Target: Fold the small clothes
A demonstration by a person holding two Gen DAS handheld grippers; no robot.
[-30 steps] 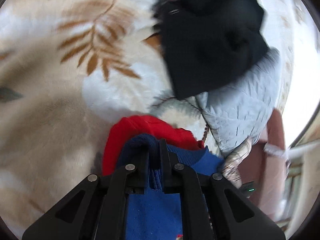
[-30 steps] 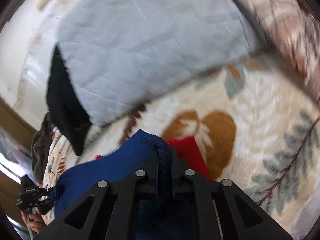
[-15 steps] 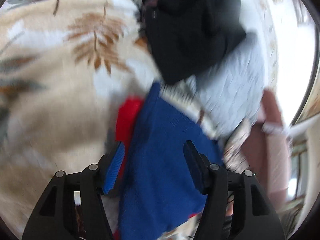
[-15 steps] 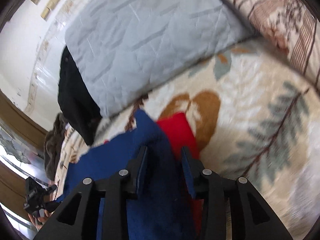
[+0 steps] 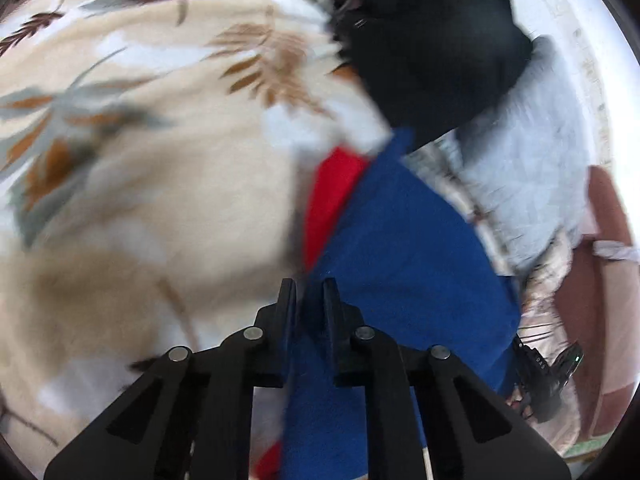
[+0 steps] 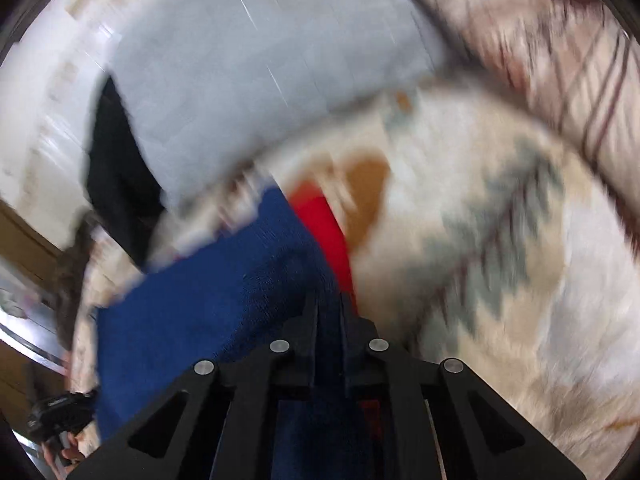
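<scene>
A small blue and red knit garment lies on a cream leaf-patterned blanket. The blue layer lies on top and red shows along one edge. My left gripper is shut on the garment's left edge. In the right wrist view the same blue garment spreads to the left, with the red strip beside it. My right gripper is shut on its right edge. Both views are blurred by motion.
A black garment and a pale grey quilted pillow lie beyond the blue garment. The pillow and black cloth show in the right wrist view. A plaid cushion lies at the far right.
Both grippers let go of the folded edge and opened half a second ago. They have pulled back toward me and shut again on the garment's near side edges.
</scene>
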